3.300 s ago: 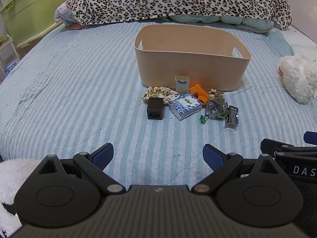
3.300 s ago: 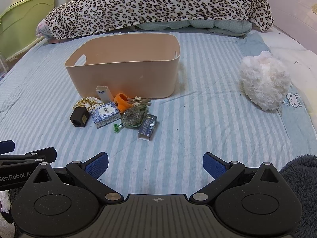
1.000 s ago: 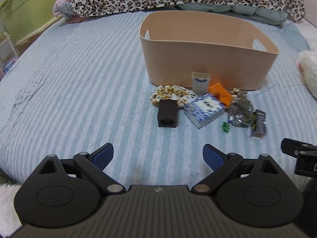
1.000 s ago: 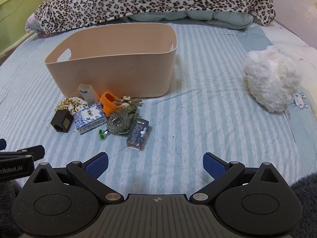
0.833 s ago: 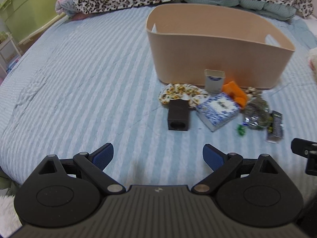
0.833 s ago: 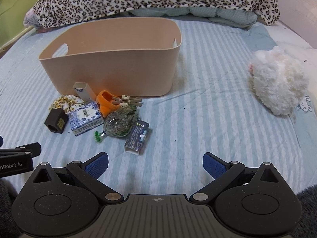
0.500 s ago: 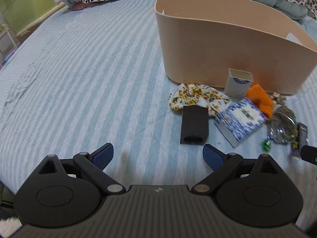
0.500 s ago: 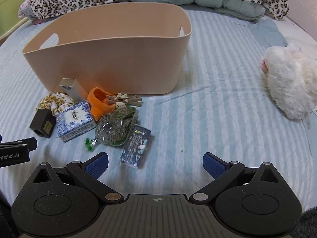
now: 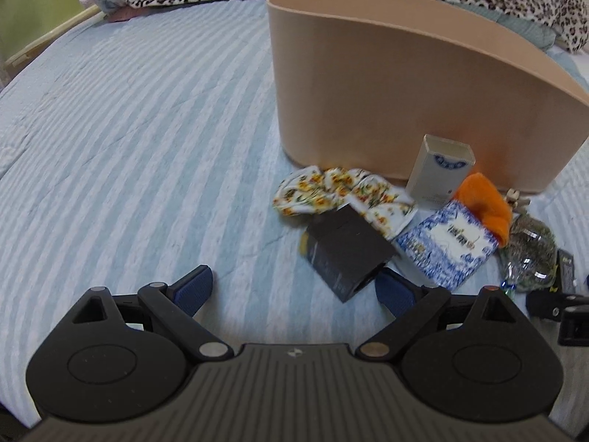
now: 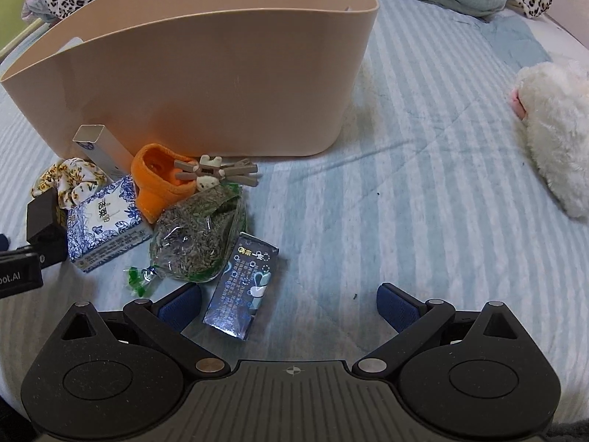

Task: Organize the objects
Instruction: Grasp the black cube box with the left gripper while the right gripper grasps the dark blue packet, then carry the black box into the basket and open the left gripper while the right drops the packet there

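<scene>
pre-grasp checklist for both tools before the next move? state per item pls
1. Left tool open: ok, pads spread wide.
2. Left tool lined up on the black box: not ok, the box sits by the right pad, off centre.
3. Right tool open: ok.
4. Right tool lined up on the dark blue packet: not ok, the packet lies near the left pad, off centre.
5. Beige bin upright, mouth open: ok.
6. Bin contents: cannot tell, the inside is mostly hidden by its wall.
</scene>
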